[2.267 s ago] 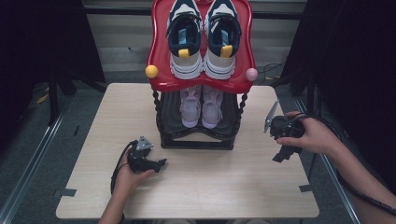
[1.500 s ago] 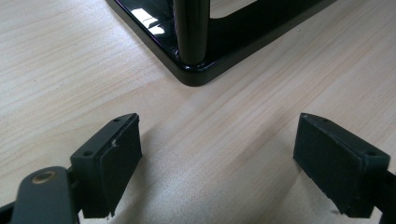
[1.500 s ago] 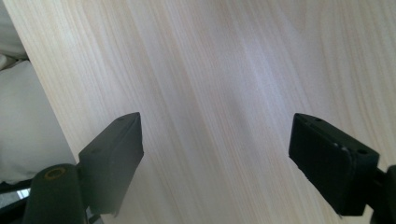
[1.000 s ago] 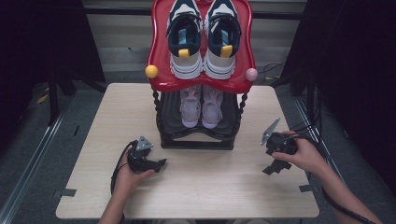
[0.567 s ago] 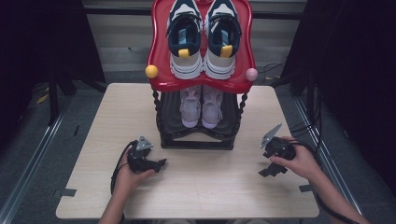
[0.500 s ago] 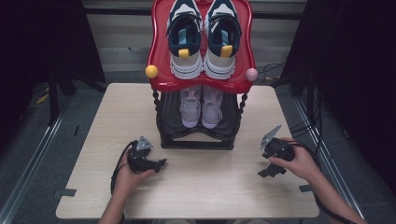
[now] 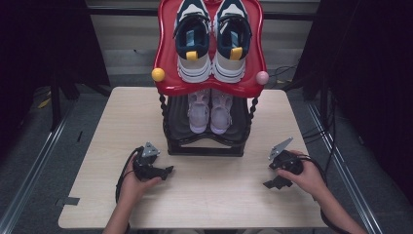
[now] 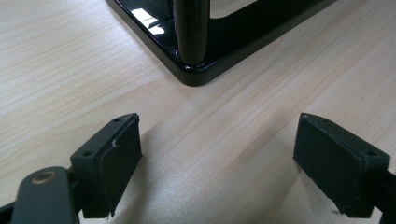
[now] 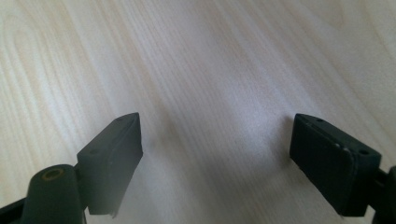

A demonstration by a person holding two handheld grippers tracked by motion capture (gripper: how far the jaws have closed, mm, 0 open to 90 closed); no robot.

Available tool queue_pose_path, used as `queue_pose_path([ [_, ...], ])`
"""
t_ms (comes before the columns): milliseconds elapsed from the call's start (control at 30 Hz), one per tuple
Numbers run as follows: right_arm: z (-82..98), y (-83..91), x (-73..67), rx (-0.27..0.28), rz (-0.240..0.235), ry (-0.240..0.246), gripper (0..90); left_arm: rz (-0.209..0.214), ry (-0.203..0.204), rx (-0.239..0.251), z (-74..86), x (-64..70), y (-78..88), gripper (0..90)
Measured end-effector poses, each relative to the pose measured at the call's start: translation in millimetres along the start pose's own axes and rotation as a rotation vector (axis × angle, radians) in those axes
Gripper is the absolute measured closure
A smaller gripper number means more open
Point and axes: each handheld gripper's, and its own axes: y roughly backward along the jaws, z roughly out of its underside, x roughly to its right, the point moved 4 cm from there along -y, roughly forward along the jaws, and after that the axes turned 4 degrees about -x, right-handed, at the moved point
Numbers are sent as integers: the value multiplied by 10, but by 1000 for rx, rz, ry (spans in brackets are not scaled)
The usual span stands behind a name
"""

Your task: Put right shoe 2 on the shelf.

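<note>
Both grippers rest low on the pale wood-grain desk (image 7: 219, 195), jaws spread and gripping nothing. The left gripper (image 8: 219, 163) sits just before the glossy black base corner of the shoe rack (image 8: 196, 70); the right gripper (image 9: 215, 163) faces bare desk. White-and-navy sneakers (image 7: 212, 41) fill the rack's red top tray (image 7: 163, 53), with pale lilac shoes (image 7: 210, 111) below.

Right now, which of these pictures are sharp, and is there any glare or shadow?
High view: evenly lit table, dark surroundings, fairly sharp. Left gripper view: bright glare on the glossy black rack base, wood grain crisp, soft shadows under the open left gripper. Right gripper view: the wood looks hazy and washed out towards the top, with faint shadow between the open right gripper jaws.
</note>
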Motion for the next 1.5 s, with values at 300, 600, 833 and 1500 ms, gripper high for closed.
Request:
queue_pose_path([
  [300, 53, -48, 15, 112, 31, -14, 134, 0, 0, 0, 0, 0, 0, 146],
  [600, 119, -97, -1, 229, 90, -10, 119, 0, 0, 0, 0, 0, 0, 146],
  [833, 148, -120, -15, 282, 110, -28, 114, -1, 0, 0, 0, 0, 0, 146],
  [1500, 206, -175, -38, 404, 154, -81, 110, -2, 0, -1, 0, 1, 1, 146],
])
